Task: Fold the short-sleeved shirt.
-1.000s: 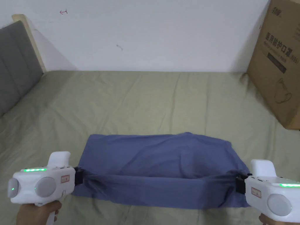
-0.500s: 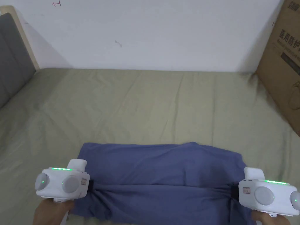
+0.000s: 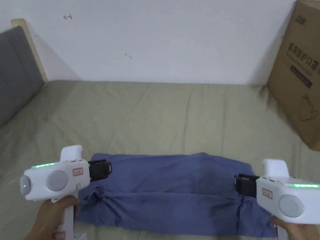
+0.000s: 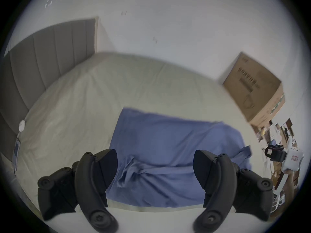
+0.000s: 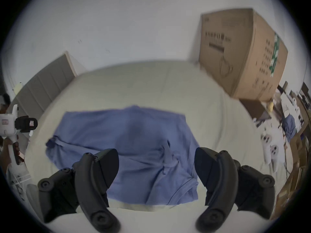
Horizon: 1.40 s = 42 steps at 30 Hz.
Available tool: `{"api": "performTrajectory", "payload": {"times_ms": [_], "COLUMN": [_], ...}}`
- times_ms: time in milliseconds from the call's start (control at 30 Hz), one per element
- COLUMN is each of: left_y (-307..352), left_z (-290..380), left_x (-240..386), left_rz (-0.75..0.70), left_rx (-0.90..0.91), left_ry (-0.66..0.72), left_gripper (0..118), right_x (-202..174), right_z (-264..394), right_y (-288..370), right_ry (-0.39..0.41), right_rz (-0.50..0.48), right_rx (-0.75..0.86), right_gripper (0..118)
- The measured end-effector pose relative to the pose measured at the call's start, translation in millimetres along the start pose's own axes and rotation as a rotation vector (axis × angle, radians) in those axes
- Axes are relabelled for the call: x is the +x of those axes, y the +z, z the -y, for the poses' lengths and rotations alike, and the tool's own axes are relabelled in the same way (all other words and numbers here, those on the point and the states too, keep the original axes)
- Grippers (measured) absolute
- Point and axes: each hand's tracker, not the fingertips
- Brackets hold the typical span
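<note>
While my left tool [image 3: 107,168] hangs over the left end of the blue shirt [image 3: 168,193], its jaws are wide apart and hold nothing. My left hand [image 3: 50,215] grips its white handle. Behind it, a grey headboard [image 3: 17,72] stands at the left end of the green bed [image 3: 156,118]. The shirt lies flat on the bed in a long folded strip, bunched at both ends. My right tool [image 3: 237,182] hangs over the right end, jaws wide apart too, holding nothing. A big brown box [image 3: 297,78] stands at the far right.
</note>
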Motion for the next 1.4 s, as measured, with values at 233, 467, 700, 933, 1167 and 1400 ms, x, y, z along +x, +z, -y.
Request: {"api": "performTrajectory", "payload": {"times_ms": [233,467,700,933,1167,1400], "left_y": [112.3,157.0,164.7,155.1,92.5,9.7], "left_z": [-0.4,34.0,52.5,44.9,30.0,42.4], "left_x": [53.7,69.5,69.9,61.3,24.7,-20.3], "left_rz": [-0.012,-0.036,-0.018,-0.035,-0.063,-0.132], "left_rx": [0.34,0.463,0.469,0.41,0.12,-0.152], "left_ry": [-0.161,-0.222,-0.187,-0.229,-0.204,-0.131], "left_gripper": [93,3,0,0,0,93], "right_x": [-30.4,-54.4,-64.4,-64.0,-57.7,-51.1], "right_z": [-20.4,-4.1,4.6,3.1,2.1,6.6], "right_y": [118.5,185.5,196.4,190.5,170.1,130.7], "right_ry": [0.063,0.058,0.061,0.059,0.066,0.048], "right_rz": [0.025,0.079,0.071,0.062,0.063,0.073], "right_rx": [0.316,0.488,0.526,0.516,0.473,0.39], "right_gripper": [98,50,0,0,0,0]}}
